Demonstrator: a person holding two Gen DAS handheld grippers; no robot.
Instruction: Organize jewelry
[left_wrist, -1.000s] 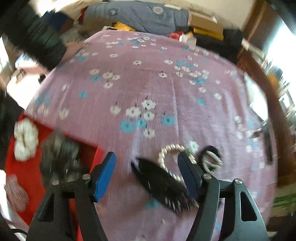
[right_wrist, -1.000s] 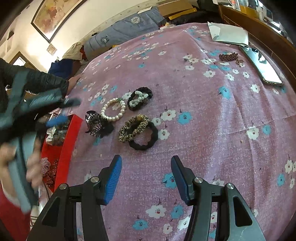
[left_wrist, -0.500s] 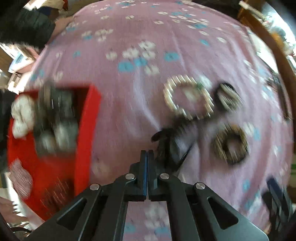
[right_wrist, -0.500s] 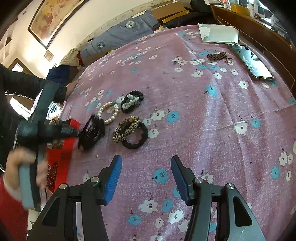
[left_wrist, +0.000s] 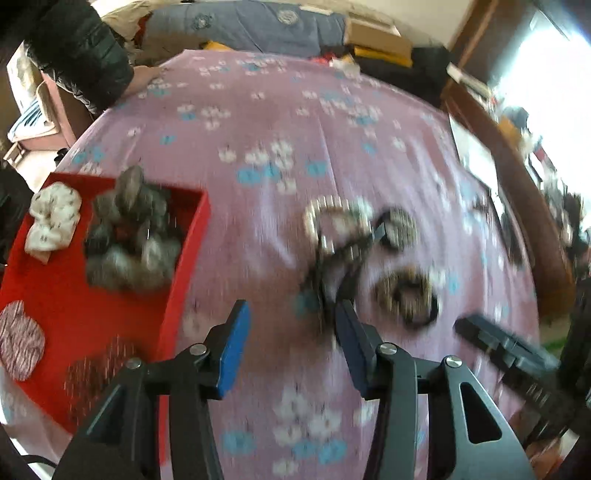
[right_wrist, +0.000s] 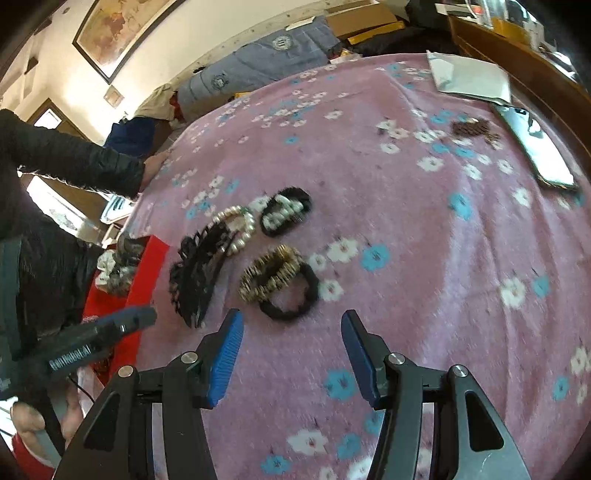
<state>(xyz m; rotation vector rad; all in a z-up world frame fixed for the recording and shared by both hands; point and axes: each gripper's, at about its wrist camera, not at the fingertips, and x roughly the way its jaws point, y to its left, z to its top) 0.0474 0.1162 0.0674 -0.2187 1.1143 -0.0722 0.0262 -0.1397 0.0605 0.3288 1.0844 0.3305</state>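
Left wrist view showed my left gripper (left_wrist: 290, 338) low in the frame with its blue pads standing apart; the jaws had just been opening, and nothing sat between them, only the pink flowered cloth (left_wrist: 295, 122). The black claw clip (left_wrist: 334, 273) lay blurred just beyond the tip of the right-hand pad, and I could not tell whether it touched that pad. Above the clip was the pearl bracelet (left_wrist: 325, 221), with a black scrunchie with pearls (left_wrist: 400, 230) beside it to the right and a leopard-print scrunchie (left_wrist: 404, 291) lower right. At the left edge the red tray (left_wrist: 184, 258) held a white scrunchie (left_wrist: 53, 218) in its upper corner, a grey furry scrunchie (left_wrist: 129, 236) next to that, and a striped one (left_wrist: 20, 339) lower down. From the right wrist view, my right gripper (right_wrist: 291, 350) hung over bare cloth at the bottom centre, its pads wide apart and holding nothing. There the claw clip (right_wrist: 197, 273) lay on the cloth left of centre, overlapping the pearl bracelet (right_wrist: 240, 229), with the leopard-print scrunchie (right_wrist: 269, 277) resting on a plain black scrunchie (right_wrist: 295, 295) just above my pads. A phone (right_wrist: 535, 151) and a white paper (right_wrist: 469, 79) lay at the upper right, well apart from the jewelry.
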